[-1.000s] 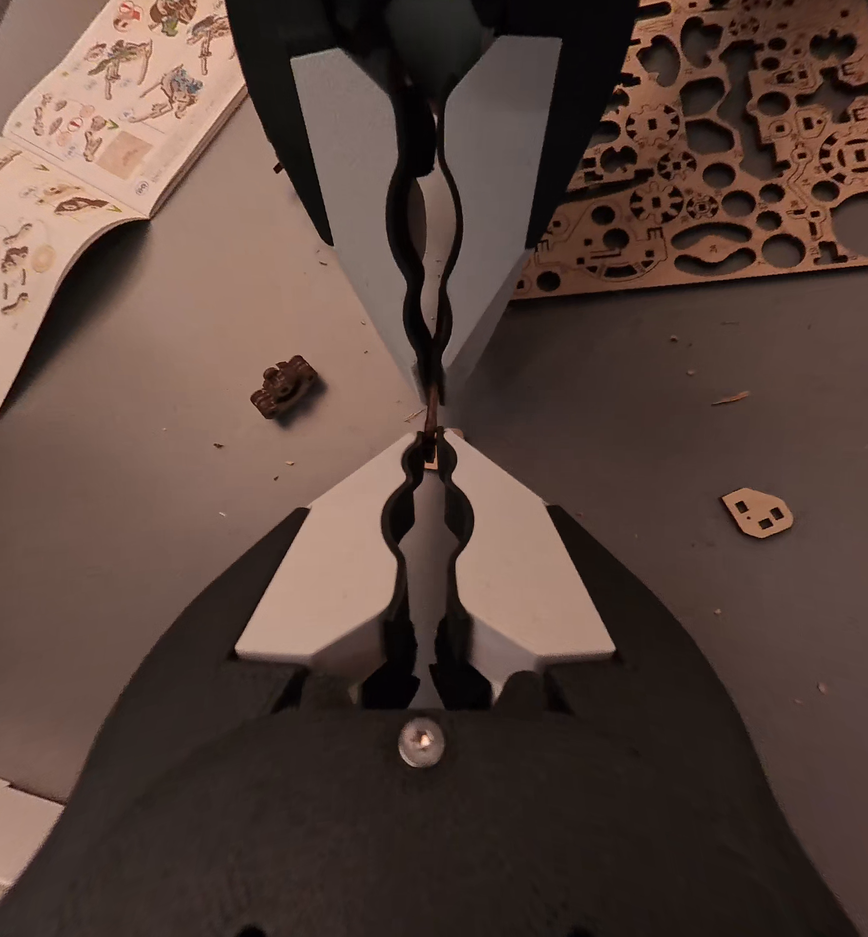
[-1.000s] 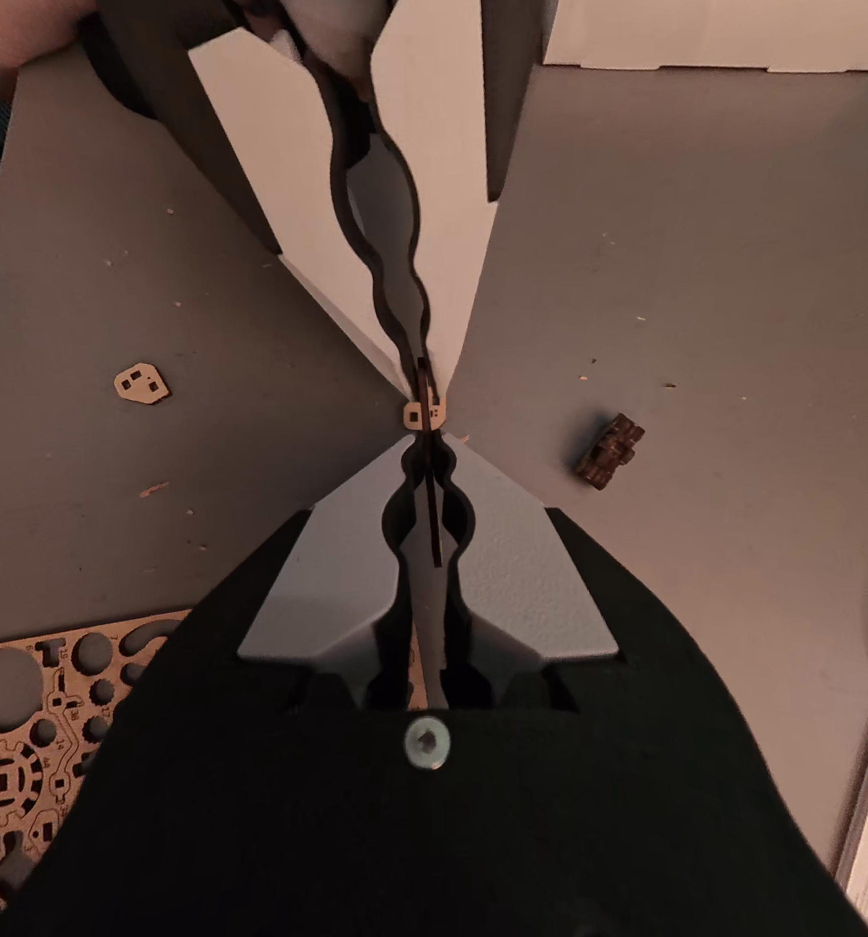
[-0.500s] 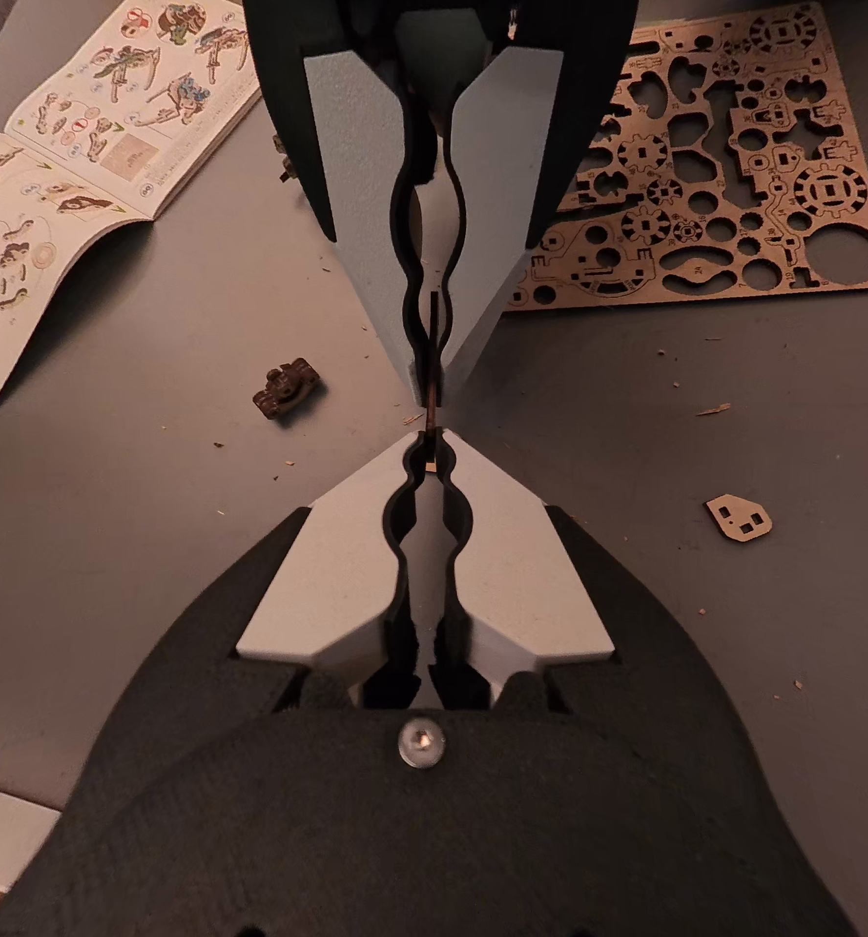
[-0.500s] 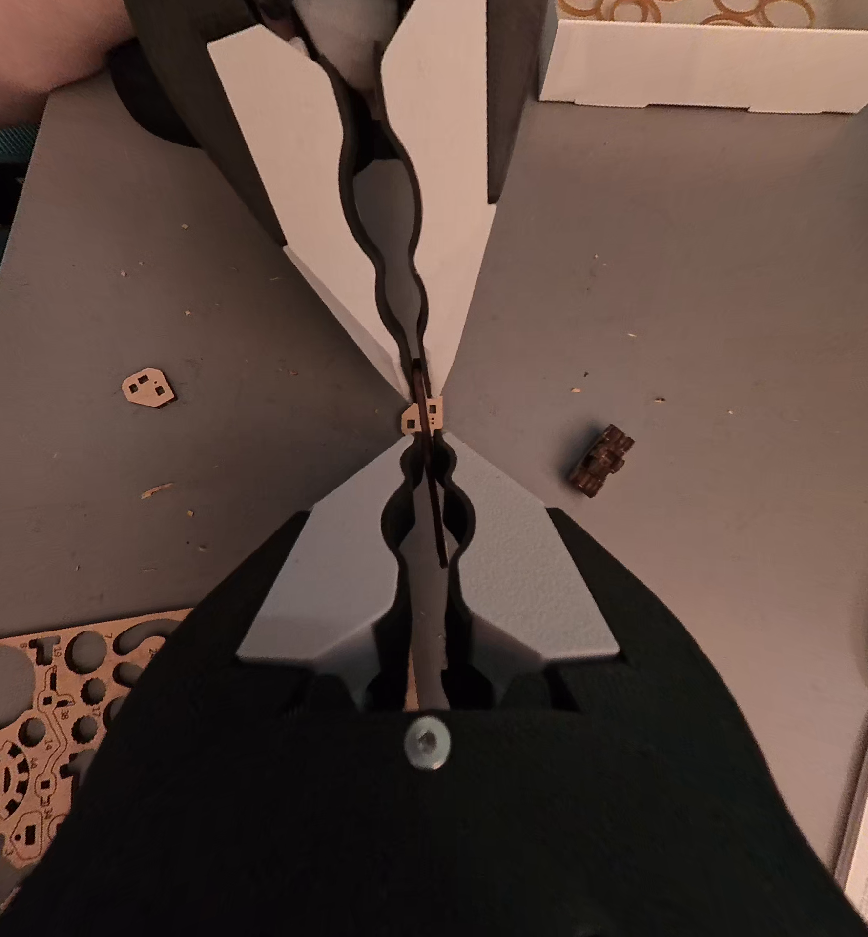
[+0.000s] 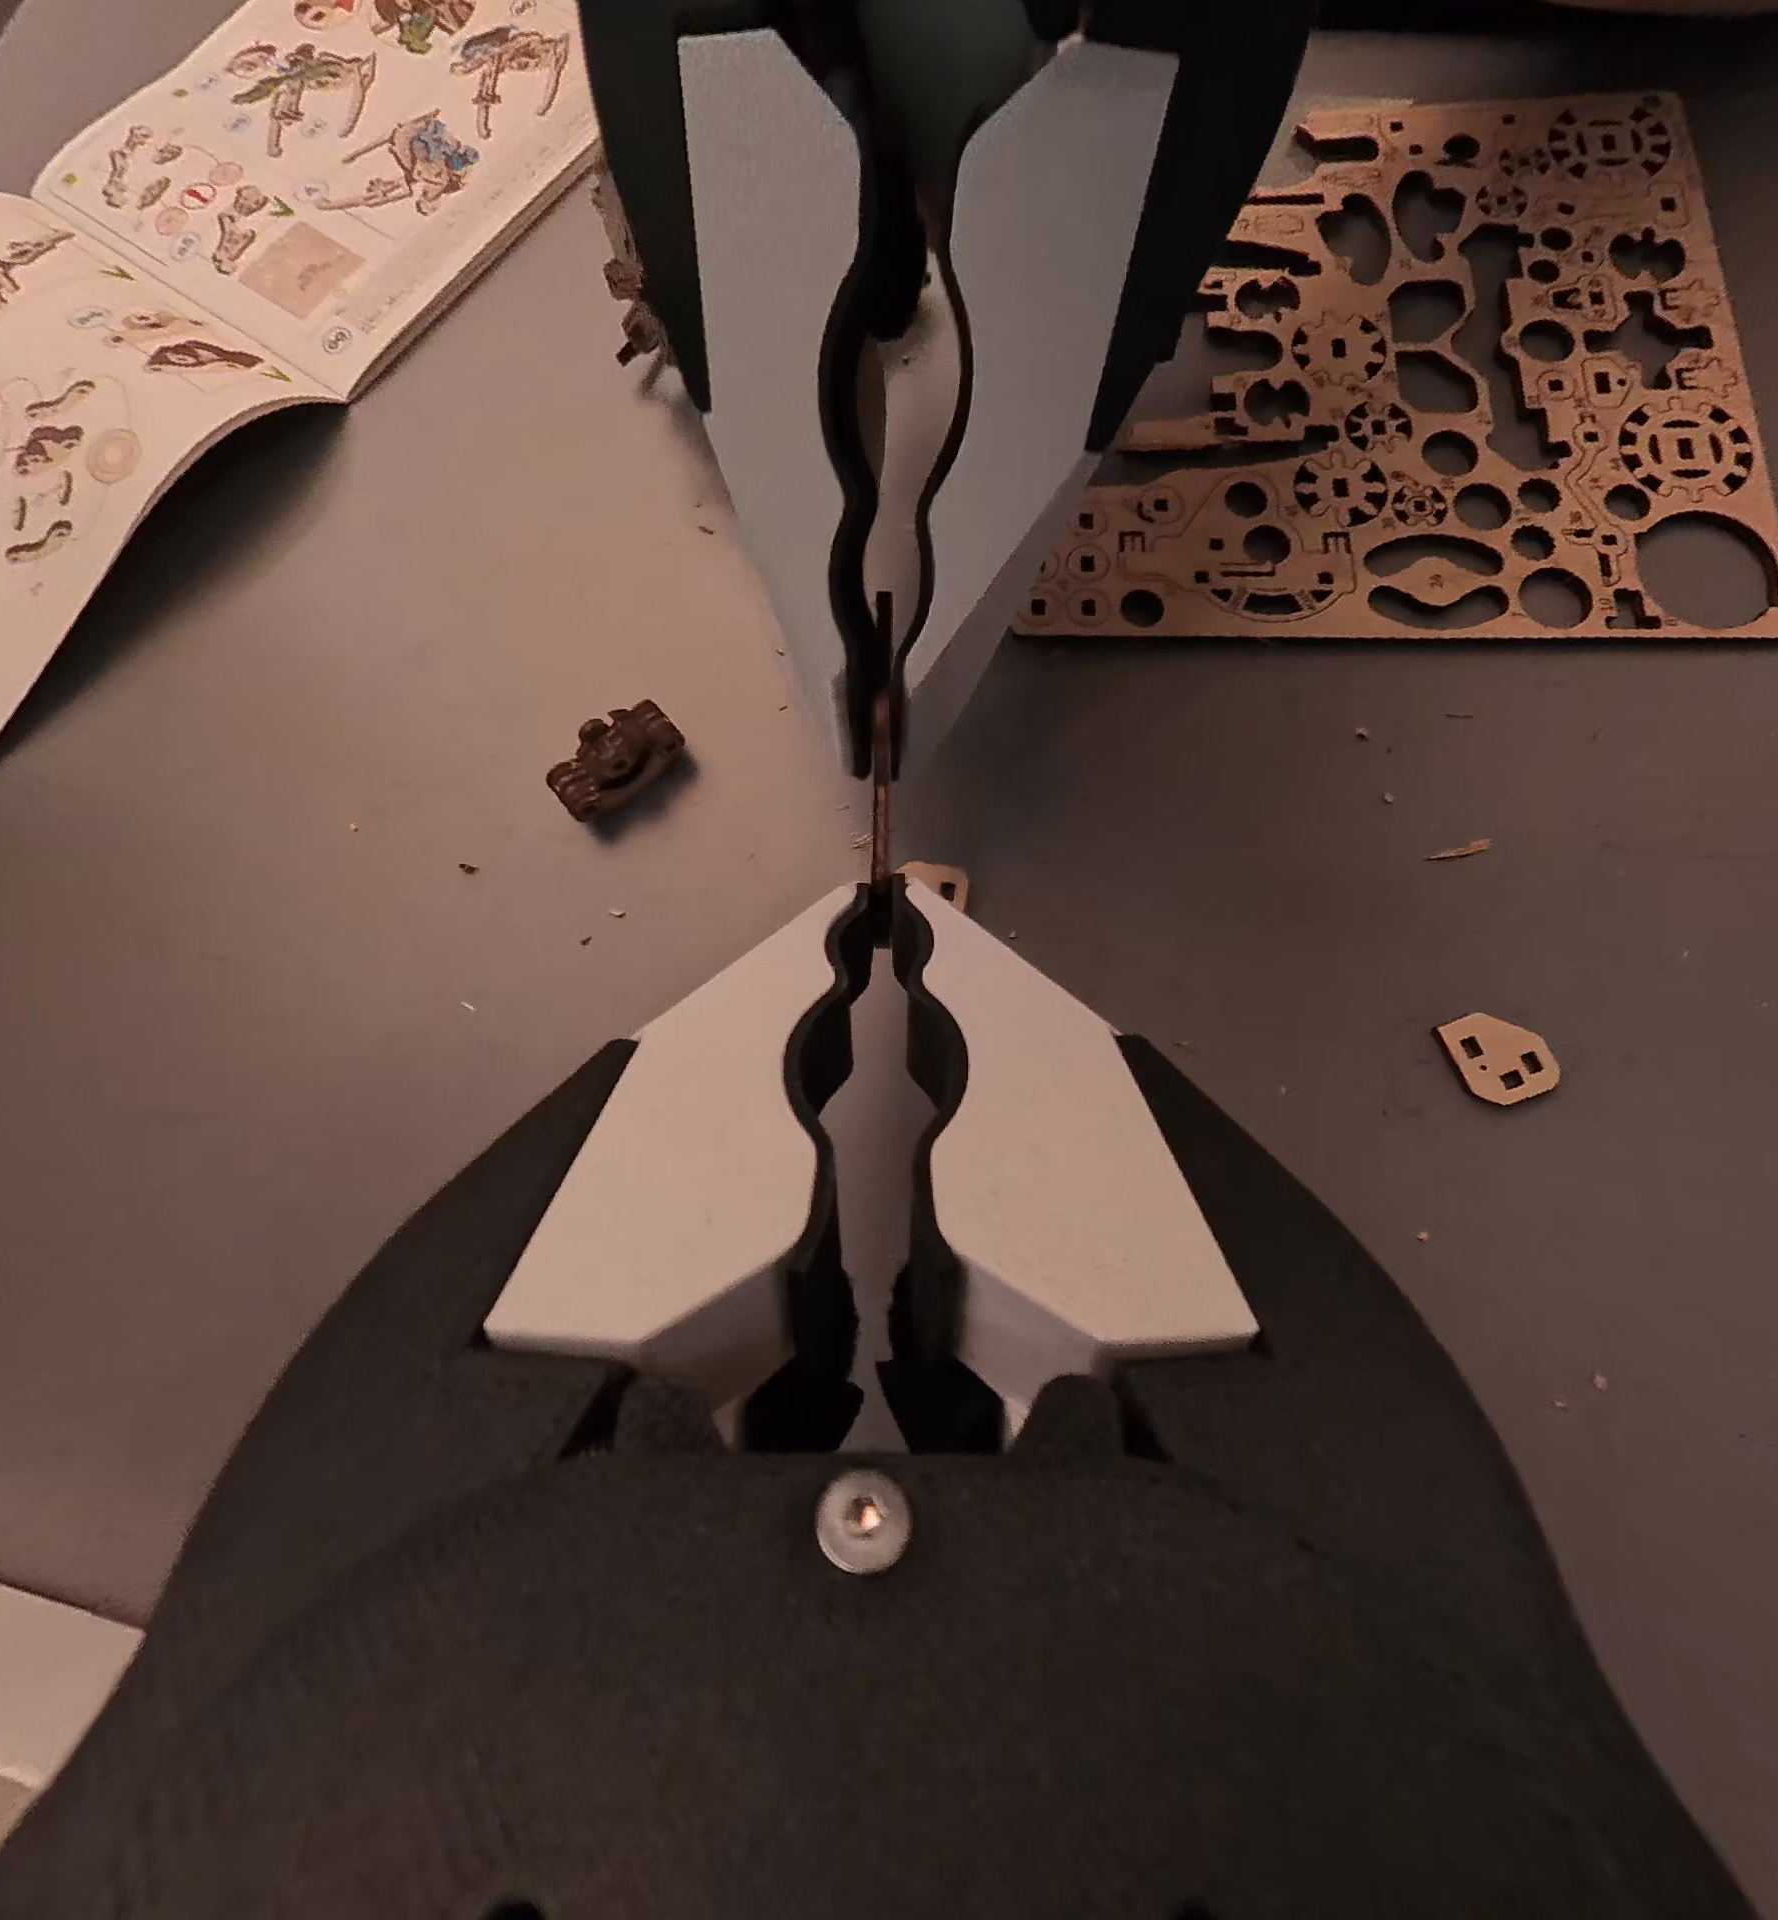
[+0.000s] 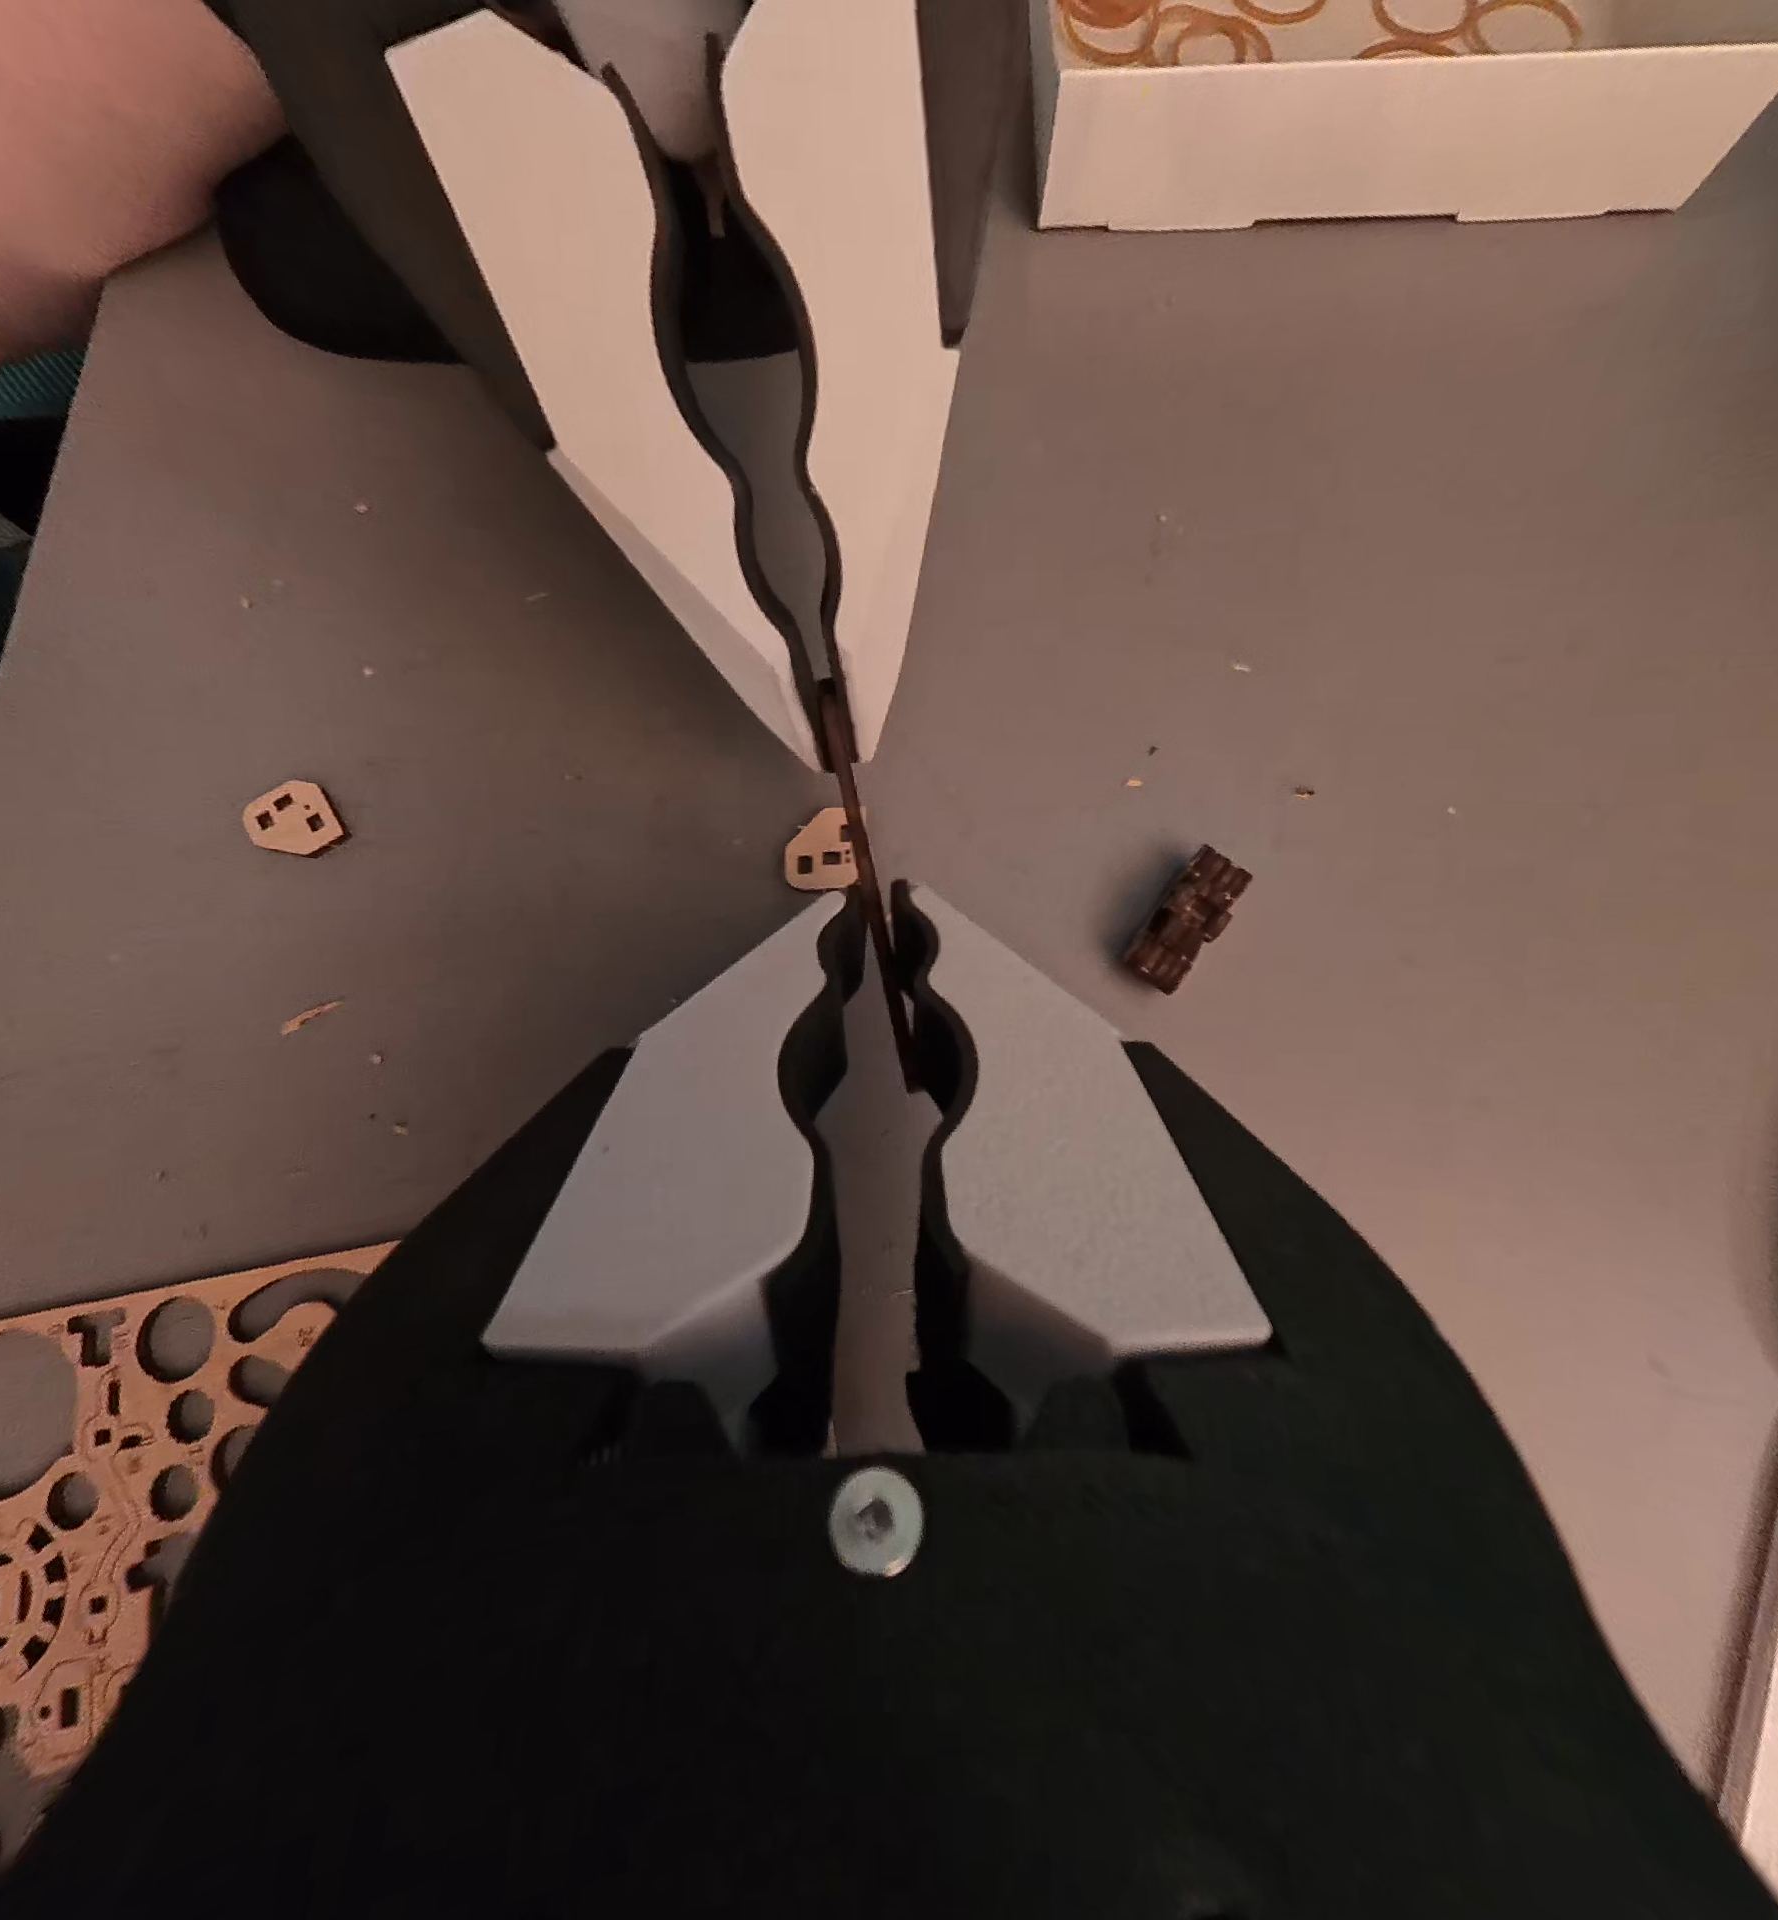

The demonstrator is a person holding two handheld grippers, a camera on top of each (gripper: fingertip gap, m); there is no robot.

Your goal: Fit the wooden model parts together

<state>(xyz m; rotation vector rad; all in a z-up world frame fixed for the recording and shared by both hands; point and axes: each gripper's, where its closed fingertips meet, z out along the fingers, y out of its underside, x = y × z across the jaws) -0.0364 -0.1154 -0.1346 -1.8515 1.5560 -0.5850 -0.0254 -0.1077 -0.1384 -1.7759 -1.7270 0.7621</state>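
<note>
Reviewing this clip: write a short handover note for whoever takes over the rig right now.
Left hand-held gripper and right hand-held gripper: tip to tip, both shut on one thin dark wooden strip, held edge-on above the table.
A small pale plate sits right beside the strip; I cannot tell if it is joined.
Loose on the table: a spare plate and a dark part-built block.
Probably left: seat the plate, then fit the rest.

A thin dark wooden strip stands edge-on (face not visible), spanning the gap between both grippers' fingertips. A pale flat plate with square cut-outs lies at its 9 o'clock. An identical plate lies farther toward 9 o'clock. A dark assembled block lies at 3 o'clock.
</note>
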